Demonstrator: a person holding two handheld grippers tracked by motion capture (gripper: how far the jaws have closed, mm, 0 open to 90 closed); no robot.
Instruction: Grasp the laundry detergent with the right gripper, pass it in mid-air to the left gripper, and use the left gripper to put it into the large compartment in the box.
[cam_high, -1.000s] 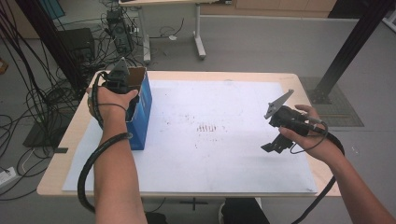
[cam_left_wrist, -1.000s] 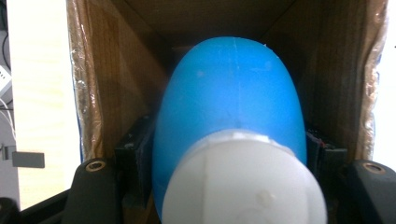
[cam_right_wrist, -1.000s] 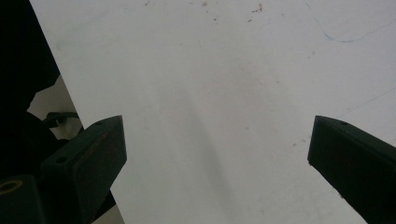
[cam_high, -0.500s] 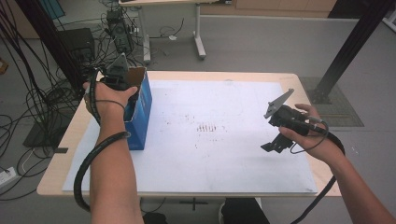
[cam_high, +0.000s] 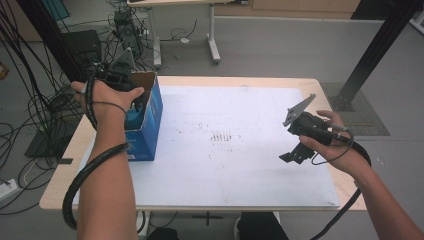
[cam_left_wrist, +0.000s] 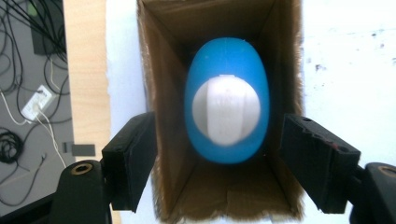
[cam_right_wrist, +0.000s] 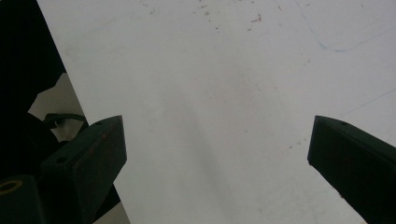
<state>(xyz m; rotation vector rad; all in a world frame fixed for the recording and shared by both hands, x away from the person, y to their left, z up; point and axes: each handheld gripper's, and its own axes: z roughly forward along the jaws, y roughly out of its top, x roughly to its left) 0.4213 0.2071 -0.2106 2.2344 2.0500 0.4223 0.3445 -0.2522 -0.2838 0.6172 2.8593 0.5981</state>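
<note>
A blue cardboard box (cam_high: 150, 127) stands open-topped at the left of the table. Inside it, in the left gripper view, stands a blue bottle (cam_left_wrist: 227, 58) with a white cap (cam_left_wrist: 226, 116). My left gripper (cam_left_wrist: 219, 142) hangs above the box mouth and looks straight down into it. Its jaws have just been opening; they stand apart on either side of the bottle and touch nothing. In the high view a hand covers most of the left gripper (cam_high: 136, 102). My right gripper (cam_high: 295, 152) hovers over the white sheet (cam_high: 240, 170) at the right, with the right gripper (cam_right_wrist: 215, 154) wide open and nothing in it.
The sheet covers most of the wooden table (cam_high: 62, 172). Cables (cam_high: 30, 115) and a black case lie on the floor to the left, with a power strip (cam_left_wrist: 35, 105) below the table edge. A black post (cam_high: 370, 55) stands at the far right.
My left hand has lifted a little above the box and drifted slightly left. The right hand has stayed where it was.
</note>
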